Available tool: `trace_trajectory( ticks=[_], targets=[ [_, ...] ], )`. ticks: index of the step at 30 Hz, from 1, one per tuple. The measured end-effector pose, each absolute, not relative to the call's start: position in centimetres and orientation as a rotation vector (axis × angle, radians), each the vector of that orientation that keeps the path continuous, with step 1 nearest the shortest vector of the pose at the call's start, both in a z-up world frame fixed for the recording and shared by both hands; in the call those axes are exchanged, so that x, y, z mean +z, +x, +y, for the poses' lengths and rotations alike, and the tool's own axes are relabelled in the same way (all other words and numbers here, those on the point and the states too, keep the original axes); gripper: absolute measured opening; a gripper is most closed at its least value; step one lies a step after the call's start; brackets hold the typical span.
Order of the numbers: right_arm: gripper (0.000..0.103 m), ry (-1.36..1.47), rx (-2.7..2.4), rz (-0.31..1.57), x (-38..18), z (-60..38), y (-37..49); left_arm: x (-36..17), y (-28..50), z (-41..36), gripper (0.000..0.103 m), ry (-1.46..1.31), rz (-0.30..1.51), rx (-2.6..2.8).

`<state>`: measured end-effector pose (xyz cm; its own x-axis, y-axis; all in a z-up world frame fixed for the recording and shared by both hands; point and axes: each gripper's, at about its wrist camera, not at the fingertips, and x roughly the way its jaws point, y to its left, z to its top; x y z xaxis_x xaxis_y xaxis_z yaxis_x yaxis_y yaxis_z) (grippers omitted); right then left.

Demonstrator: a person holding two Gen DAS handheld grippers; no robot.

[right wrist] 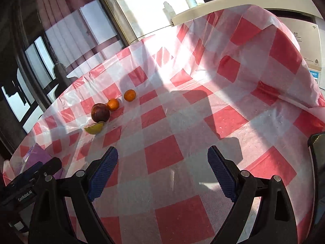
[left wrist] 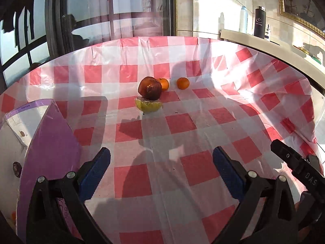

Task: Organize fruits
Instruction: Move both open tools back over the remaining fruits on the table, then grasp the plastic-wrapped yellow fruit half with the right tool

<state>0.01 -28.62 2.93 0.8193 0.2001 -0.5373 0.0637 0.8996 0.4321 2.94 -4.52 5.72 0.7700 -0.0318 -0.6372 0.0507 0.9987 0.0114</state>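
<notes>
**Mia:** What is on the table?

**Ben:** A cloth with red and white squares (left wrist: pixel 158 134). Some fruit sits near the middle of it. There is a big dark red apple (left wrist: pixel 150 91). A yellow-green fruit piece (left wrist: pixel 148 105) lies right in front of the apple and touches it.

**Mia:** I see orange ones too.

**Ben:** Yes, two. One small orange (left wrist: pixel 164 83) is tucked just behind the apple, touching it. The other orange (left wrist: pixel 182 83) sits by itself, a little way to the right of them.

**Mia:** Are the grabbers holding any fruit?

**Ben:** No. The left grabber (left wrist: pixel 161 154) has its blue pads (left wrist: pixel 95 172) spread wide, with nothing in between. It hangs over the cloth, well back from the fruit. The right grabber (right wrist: pixel 162 152) is spread wide too, and it holds nothing. From its camera the fruit is off to the left, with the apple (right wrist: pixel 100 112) closest to the yellow-green piece (right wrist: pixel 94 128).

**Mia:** What is that purple thing?

**Ben:** A purple box (left wrist: pixel 50 142), at the left edge of the table, just beside the left grabber. It is white inside.

**Mia:** And at the back?

**Ben:** A shelf (left wrist: pixel 264 46) with a black bottle (left wrist: pixel 260 23) and a white bottle (left wrist: pixel 243 19) standing side by side. There is a big window (left wrist: pixel 91 10) too.
</notes>
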Motion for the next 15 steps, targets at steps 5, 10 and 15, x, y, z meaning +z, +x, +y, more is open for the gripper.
trace_trajectory(
  ticks=[5, 10, 15],
  targets=[
    [0.088, 0.453, 0.116, 0.628, 2.9, -28.4, 0.5, 2.8, 6.8, -2.2, 0.101, -0.055, 0.779, -0.002],
    [0.088, 0.472, 0.167, 0.682, 2.5, -27.8, 2.9, 1.0, 7.6, -0.1, 0.101, -0.094, 0.847, -0.003],
    [0.088, 0.431, 0.23, 0.748, 2.4, -24.9, 8.5, -0.1, 8.5, 1.1, 0.101, -0.11, 0.937, -0.042]
  ],
)
